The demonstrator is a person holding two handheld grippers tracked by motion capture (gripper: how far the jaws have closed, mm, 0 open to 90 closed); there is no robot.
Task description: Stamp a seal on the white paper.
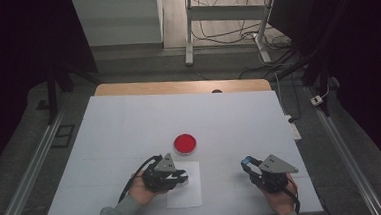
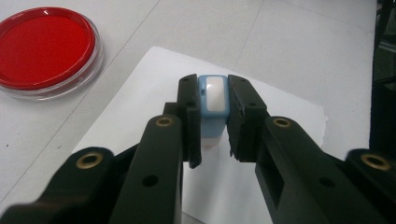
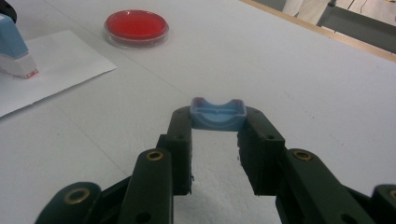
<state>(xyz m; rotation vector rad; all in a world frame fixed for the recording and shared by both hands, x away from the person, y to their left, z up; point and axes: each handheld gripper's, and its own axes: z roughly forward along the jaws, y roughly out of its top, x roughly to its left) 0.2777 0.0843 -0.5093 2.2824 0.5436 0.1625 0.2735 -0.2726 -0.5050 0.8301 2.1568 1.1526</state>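
Note:
My left gripper (image 2: pixel 213 86) is shut on a small light-blue stamp (image 2: pixel 214 100) with a white top. It holds the stamp upright with the red-tinged foot on a white sheet of paper (image 2: pixel 140 93). In the high view the left gripper (image 1: pixel 184 178) sits over the paper (image 1: pixel 186 198) near the front edge. My right gripper (image 3: pixel 218 116) is shut on a small blue cap (image 3: pixel 218 113), held low over the table. In the high view the right gripper (image 1: pixel 245 162) is at the front right. A round red dish (image 1: pixel 185 144) lies just beyond the paper.
The white table (image 1: pixel 129 126) has a wooden strip along its far edge (image 1: pixel 182 87). From the right gripper view the stamp (image 3: pixel 14 51), paper (image 3: pixel 60 65) and red dish (image 3: pixel 136 25) lie to the left. Desk legs and cables stand on the floor beyond the table.

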